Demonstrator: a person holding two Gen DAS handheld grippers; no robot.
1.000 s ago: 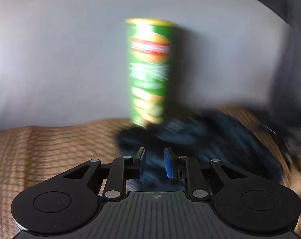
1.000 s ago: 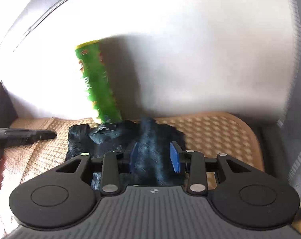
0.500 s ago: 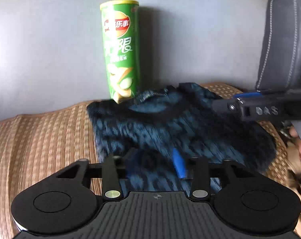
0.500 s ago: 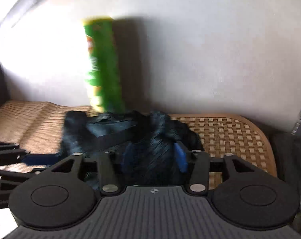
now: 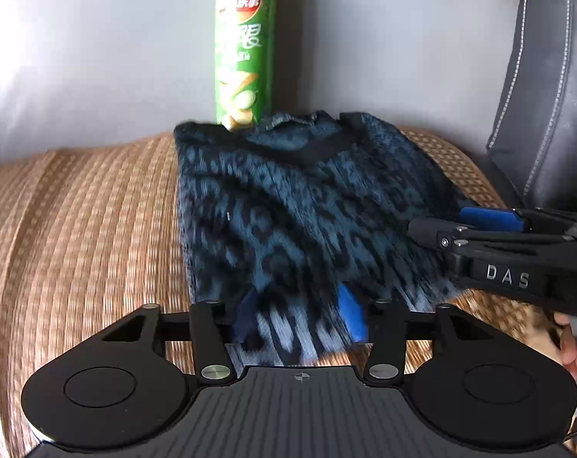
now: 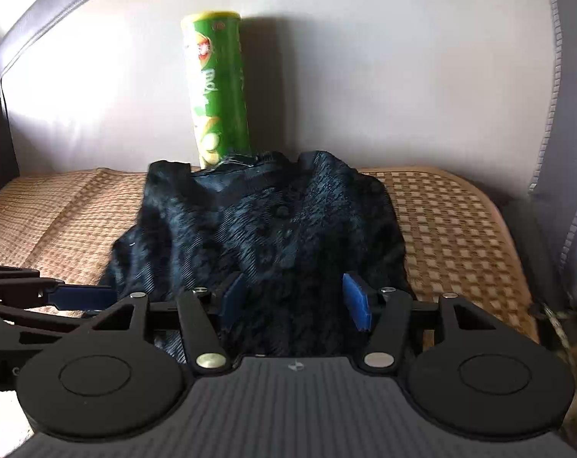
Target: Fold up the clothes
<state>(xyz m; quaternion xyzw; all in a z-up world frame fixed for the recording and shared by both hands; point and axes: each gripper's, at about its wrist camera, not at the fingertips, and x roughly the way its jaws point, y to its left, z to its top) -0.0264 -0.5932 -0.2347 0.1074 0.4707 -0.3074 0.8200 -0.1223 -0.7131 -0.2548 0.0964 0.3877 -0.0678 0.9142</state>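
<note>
Both grippers have drawn back toward the near edge of the dark blue patterned garment point(image 5: 296, 206) since a second ago, and their blue pads stand wider apart than they did then. It lies folded in a rough rectangle on the woven tan mat point(image 5: 89, 221), its collar end at the far side, touching the foot of the upright green chip can point(image 5: 245, 45) that stands against the pale backrest point(image 5: 78, 57).

From the left wrist view, the left gripper point(image 5: 299, 315) sits over the garment's near hem; its jaws are opening, cloth shows between the pads, and the pads do not press on it (the near hem is blurred, so contact at the very edge is hard to judge). The right gripper point(image 5: 490, 221) reaches in from the right over the garment's right edge.

From the right wrist view, the right gripper point(image 6: 295, 297) is likewise released, its pads spread with the dark fabric point(image 6: 265, 229) between and beneath them, not pinched. The left gripper point(image 6: 78, 297) comes in from the left, its blue pad just beside the garment's near left corner.

A dark stitched cushion point(image 5: 536, 87) stands at the right of the mat.
</note>
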